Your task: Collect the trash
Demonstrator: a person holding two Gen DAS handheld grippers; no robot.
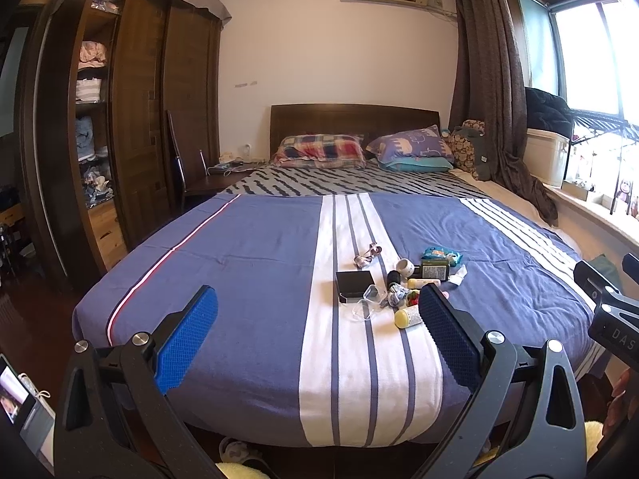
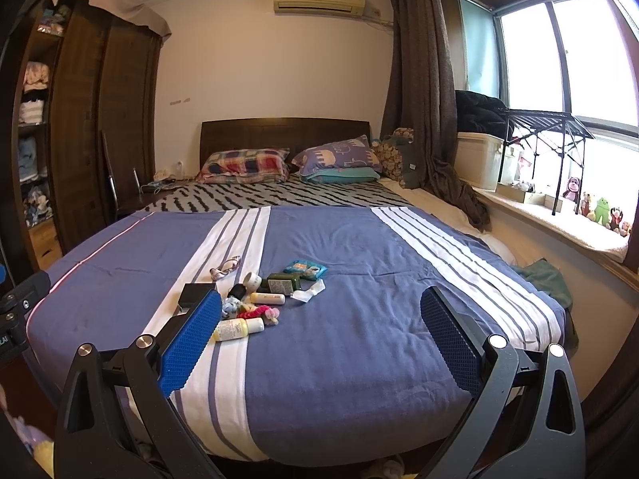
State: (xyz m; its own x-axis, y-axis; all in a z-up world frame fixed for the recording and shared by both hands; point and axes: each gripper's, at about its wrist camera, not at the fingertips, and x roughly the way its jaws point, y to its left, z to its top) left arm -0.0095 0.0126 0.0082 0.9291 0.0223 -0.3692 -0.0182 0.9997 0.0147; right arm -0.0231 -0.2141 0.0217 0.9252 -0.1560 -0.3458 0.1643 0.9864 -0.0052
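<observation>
A cluster of small items lies on the blue and white striped bedspread (image 1: 255, 263): a black box (image 1: 354, 283), a teal wet-wipe pack (image 1: 441, 255), a crumpled white wrapper (image 1: 458, 276), a yellow bottle (image 1: 407, 316), a dark green bottle (image 1: 433, 270), a white jar (image 1: 407, 266) and clear plastic packaging (image 1: 365, 305). The same cluster shows in the right wrist view, with the wipe pack (image 2: 305, 267), wrapper (image 2: 309, 292) and yellow bottle (image 2: 239, 328). My left gripper (image 1: 317, 331) is open and empty, short of the cluster. My right gripper (image 2: 319, 335) is open and empty, to the right of it.
Two pillows (image 2: 245, 165) lie at the headboard. A wooden wardrobe (image 1: 120, 119) stands on the left. A window ledge with toys (image 2: 599, 207) and a curtain (image 2: 423, 80) are on the right. A green cloth (image 2: 545, 279) hangs off the bed's right edge. Slippers (image 1: 239, 451) lie at the foot.
</observation>
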